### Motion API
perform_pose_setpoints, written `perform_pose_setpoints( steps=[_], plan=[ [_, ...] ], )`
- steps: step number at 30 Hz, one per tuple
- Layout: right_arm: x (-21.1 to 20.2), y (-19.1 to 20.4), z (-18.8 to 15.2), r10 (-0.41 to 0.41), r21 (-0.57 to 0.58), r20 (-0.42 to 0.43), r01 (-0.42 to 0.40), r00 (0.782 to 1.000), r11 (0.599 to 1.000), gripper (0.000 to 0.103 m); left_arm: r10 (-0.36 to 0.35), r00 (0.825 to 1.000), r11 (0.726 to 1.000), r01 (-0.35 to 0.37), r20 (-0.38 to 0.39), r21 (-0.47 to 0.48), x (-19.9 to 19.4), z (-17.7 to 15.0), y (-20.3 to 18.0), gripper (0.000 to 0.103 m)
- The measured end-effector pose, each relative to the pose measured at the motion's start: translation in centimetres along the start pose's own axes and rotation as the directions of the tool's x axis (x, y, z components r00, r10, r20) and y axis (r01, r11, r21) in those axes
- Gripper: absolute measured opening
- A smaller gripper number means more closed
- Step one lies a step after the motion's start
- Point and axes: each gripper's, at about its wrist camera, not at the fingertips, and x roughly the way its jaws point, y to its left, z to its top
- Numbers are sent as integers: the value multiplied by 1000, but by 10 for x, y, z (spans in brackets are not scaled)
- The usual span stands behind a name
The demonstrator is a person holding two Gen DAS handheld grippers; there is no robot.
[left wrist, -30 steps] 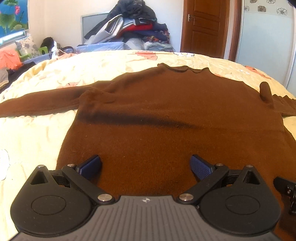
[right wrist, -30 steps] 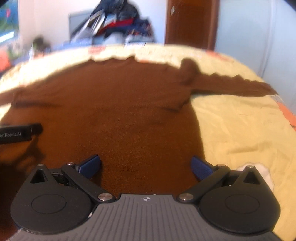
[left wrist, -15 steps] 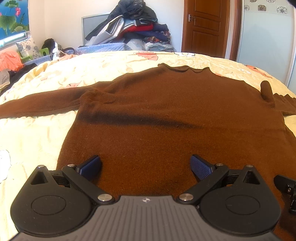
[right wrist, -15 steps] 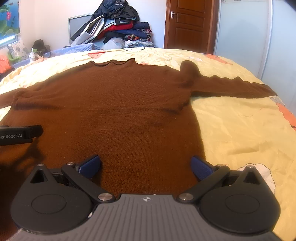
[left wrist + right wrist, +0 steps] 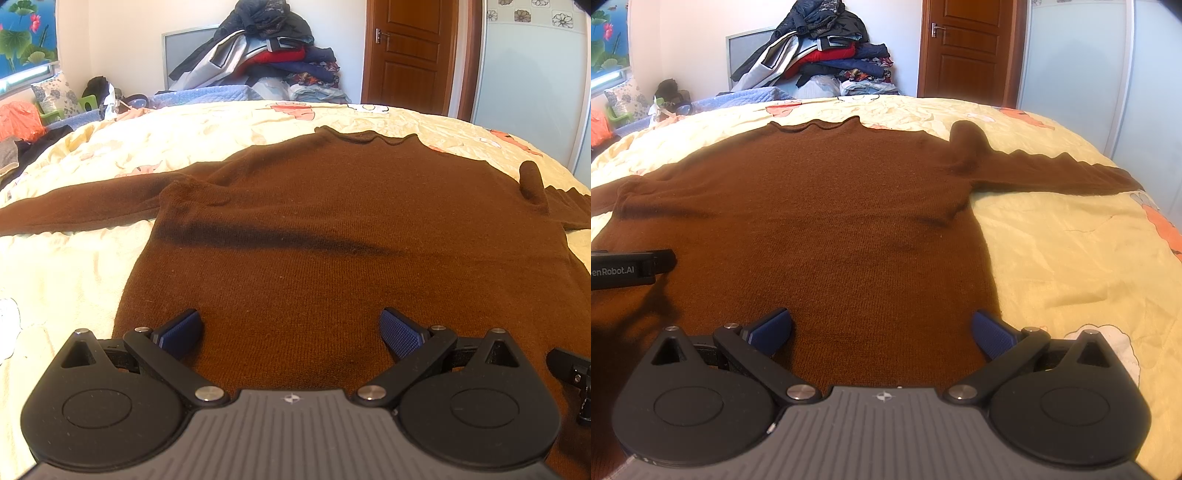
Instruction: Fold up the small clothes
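One brown sweater [image 5: 332, 229] lies on one bed [image 5: 74, 266], with two sleeves spread out. Two grippers show, left gripper [image 5: 291, 328] and right gripper [image 5: 882, 328]. One wooden door [image 5: 410, 55], one heap of clothes [image 5: 266, 55].

I see a plain brown sweater [image 5: 332, 229] on my pale yellow bedspread [image 5: 1071, 251] with orange prints. My fingertips [image 5: 397, 332] are blue.

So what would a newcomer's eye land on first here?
The brown sweater, spread flat on the yellow quilt with both sleeves out. Then the left gripper and right gripper, both open over its hem. Behind the bed, a clothes pile against the wall.
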Motion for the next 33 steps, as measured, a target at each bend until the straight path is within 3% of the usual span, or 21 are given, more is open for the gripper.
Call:
perform_pose_setpoints(
  steps=[26,29,31,33],
  plan=[
    [-1,0,1,-2,4,-4,2,1000,1000,103,0,1000,1000,0,0,1,0,0,0,103],
    [-3,-11,11,75,5,-29,-75,997,997,103,-1,1000,1000,1,0,1,0,0,0,103],
    [-11,-37,27,119,104,26,-121,993,987,103,0,1000,1000,0,0,1,0,0,-1,103],
    [-21,-74,48,101,204,119,-124,988,971,103,0,1000,1000,0,0,0,0,0,-1,103]
  ],
)
